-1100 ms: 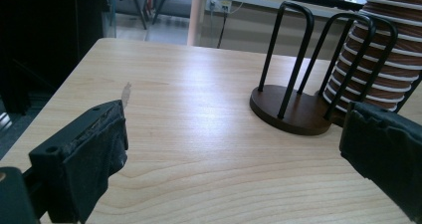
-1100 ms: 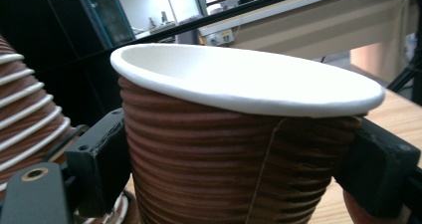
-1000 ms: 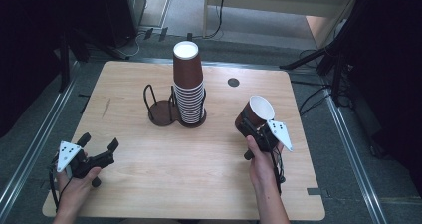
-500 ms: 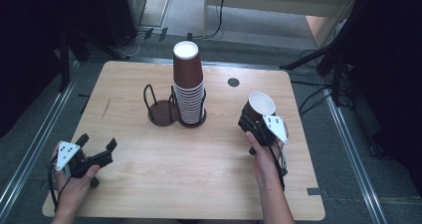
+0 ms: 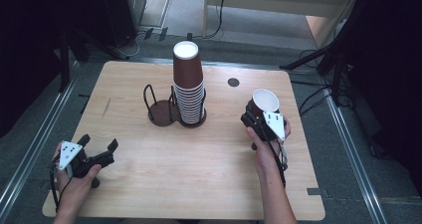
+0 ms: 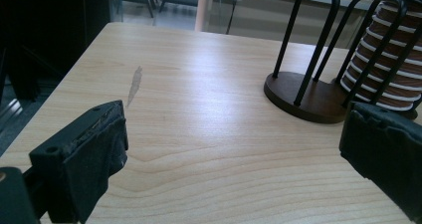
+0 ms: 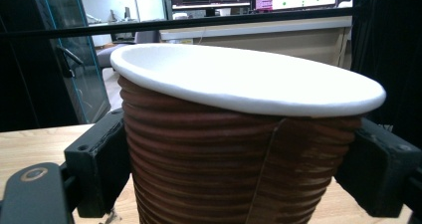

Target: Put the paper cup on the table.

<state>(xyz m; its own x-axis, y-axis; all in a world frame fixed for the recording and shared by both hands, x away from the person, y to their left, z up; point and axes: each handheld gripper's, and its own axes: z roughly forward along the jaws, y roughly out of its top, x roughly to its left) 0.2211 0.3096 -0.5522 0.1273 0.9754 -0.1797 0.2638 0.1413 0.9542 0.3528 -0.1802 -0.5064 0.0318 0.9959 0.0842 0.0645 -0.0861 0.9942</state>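
1. Cup (image 5: 263, 103) in brown ribbed paper with a white rim sits between the jaws of the right gripper (image 5: 258, 118), clamped on both sides of its wall, over the right part of the table (image 5: 199, 184).
2. Seen from the right gripper view, the cup (image 7: 239, 149) stands mouth up and tilted a little; whether its base touches the wood is hard to tell.
3. The left gripper (image 5: 97, 147) rests near the table's near left corner, jaws spread wide with nothing between them.
4. A tall stack of cups (image 5: 189, 87) stands mouth down in one ring of a black wire holder (image 5: 161, 109) at mid-table.
5. The holder's other ring is bare in the left gripper view (image 6: 303, 92).
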